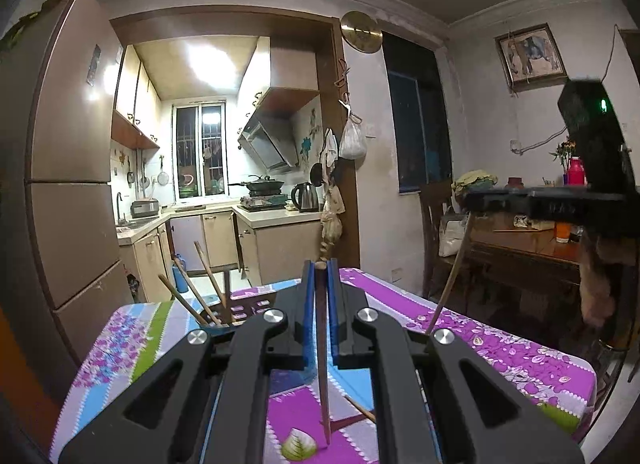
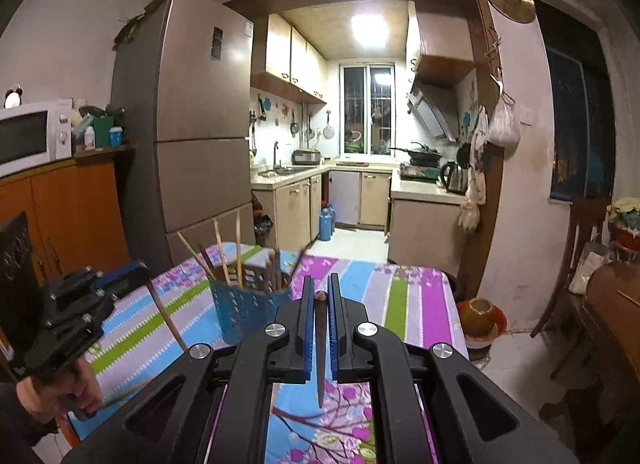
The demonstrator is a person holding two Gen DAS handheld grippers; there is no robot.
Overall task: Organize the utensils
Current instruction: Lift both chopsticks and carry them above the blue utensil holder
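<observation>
Both your grippers hold 1 chopstick each above the tabletop (image 2: 404, 296).

Your left gripper (image 1: 321, 266) has its jaws closed on a dark chopstick (image 1: 323, 364); your right gripper (image 2: 321, 284) clamps another chopstick (image 2: 321, 348). The blue utensil basket (image 2: 248, 310) stands upright on the floral tablecloth, more chopsticks (image 2: 224, 252) leaning inside.

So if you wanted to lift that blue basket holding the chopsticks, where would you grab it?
Probably the blue basket by its near rim, from above, one finger inside: the wall is thin and upright, the body looks too wide, and chopsticks leave a gap there.
</observation>
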